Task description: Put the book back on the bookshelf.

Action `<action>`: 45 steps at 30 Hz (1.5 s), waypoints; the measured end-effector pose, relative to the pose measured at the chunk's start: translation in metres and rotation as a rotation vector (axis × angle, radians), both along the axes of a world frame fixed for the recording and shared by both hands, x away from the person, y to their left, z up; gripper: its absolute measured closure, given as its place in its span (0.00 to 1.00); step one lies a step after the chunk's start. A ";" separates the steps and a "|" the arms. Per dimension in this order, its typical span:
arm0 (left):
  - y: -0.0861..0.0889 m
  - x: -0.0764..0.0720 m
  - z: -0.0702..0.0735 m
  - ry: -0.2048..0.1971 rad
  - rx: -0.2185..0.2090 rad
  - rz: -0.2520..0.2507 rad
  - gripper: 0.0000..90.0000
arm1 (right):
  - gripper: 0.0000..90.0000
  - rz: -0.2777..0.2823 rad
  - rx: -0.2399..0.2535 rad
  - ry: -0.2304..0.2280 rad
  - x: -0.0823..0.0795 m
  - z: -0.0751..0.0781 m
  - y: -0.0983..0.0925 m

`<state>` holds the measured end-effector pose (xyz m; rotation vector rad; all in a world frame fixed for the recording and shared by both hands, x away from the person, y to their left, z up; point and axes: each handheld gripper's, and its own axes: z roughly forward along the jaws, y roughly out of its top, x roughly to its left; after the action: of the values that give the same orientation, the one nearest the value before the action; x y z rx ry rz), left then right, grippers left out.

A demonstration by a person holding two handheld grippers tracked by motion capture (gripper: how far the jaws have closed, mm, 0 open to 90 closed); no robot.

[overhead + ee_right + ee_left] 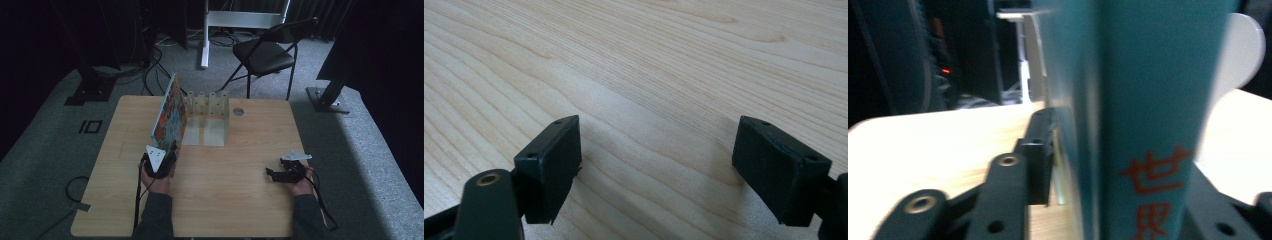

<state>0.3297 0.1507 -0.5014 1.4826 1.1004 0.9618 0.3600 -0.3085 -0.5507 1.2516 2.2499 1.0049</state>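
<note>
A thin picture book with a colourful cover stands on edge, leaning, at the left end of a white slotted rack. My left gripper is at the book's near lower corner, with the book between its jaws. In the left gripper view the teal spine with red characters fills the middle. The left pad stands a sliver off the cover, and the other pad is hidden behind the book. My right gripper rests low over the bare table at the right. Its jaws are wide apart with nothing between them.
The wooden table has a small round hole cover behind the rack. A black folding chair and stand legs are on the carpet beyond the far edge. A white rounded rack divider shows past the book.
</note>
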 end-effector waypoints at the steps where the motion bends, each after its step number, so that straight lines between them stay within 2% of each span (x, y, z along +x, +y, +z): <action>1: 0.001 -0.001 0.000 0.002 0.003 -0.009 0.69 | 0.22 0.000 0.000 0.000 0.000 0.000 0.000; 12: 0.008 -0.002 0.001 0.034 0.002 -0.086 0.61 | 0.22 0.001 -0.003 -0.002 0.000 0.000 0.000; 14: 0.013 -0.004 0.002 0.046 0.006 -0.115 0.61 | 0.22 0.001 -0.004 -0.001 0.000 0.000 0.000; 24: 0.021 -0.008 0.003 0.065 0.027 -0.153 0.58 | 0.22 0.001 -0.006 -0.002 0.000 0.000 0.000; 34: 0.027 -0.014 0.003 0.094 0.071 -0.198 0.57 | 0.22 0.001 -0.007 -0.003 0.000 0.000 0.001; 40: 0.034 -0.015 0.004 0.104 0.050 -0.227 0.57 | 0.22 0.001 -0.007 -0.003 0.000 0.000 0.001; 45: 0.040 -0.016 0.006 0.111 0.057 -0.252 0.57 | 0.22 0.001 -0.007 -0.003 0.000 0.000 0.001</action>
<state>0.3138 0.1907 -0.4953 1.6926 0.9428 0.7475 0.3598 -0.3079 -0.5507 1.2452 2.2507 0.9975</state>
